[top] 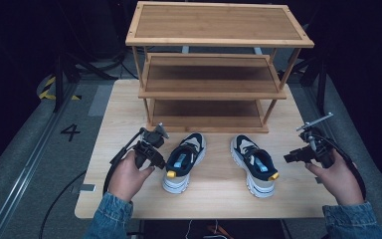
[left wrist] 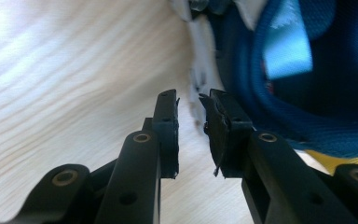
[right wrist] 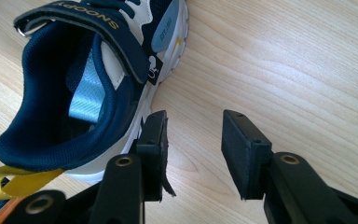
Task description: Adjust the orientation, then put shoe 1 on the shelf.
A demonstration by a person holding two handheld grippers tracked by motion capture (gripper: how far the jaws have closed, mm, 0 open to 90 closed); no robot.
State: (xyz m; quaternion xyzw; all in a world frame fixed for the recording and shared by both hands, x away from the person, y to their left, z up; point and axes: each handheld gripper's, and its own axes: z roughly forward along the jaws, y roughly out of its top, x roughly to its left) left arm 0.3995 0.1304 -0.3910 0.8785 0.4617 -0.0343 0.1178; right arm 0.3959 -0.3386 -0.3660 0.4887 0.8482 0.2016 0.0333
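Two navy-and-cream sneakers stand side by side on the wooden table [top: 129,114], toes toward the rack. My left gripper [top: 160,160] sits at the outer side of the left sneaker [top: 186,158], near its heel. In the left gripper view, the gripper [left wrist: 191,100] has a narrow gap between its jaws with nothing in it, and the sneaker's blue collar [left wrist: 307,93] lies just beyond the right jaw. My right gripper [top: 287,158] hovers beside the right sneaker [top: 256,167]. In the right gripper view, the gripper [right wrist: 193,121] stands open over bare wood, with the sneaker [right wrist: 74,93] just left of the left jaw.
A three-tier wooden shoe rack [top: 214,69] stands at the back of the table, its shelves bare. A yellow pull loop [right wrist: 9,182] hangs from the right sneaker's heel. Grey floor with cables surrounds the table.
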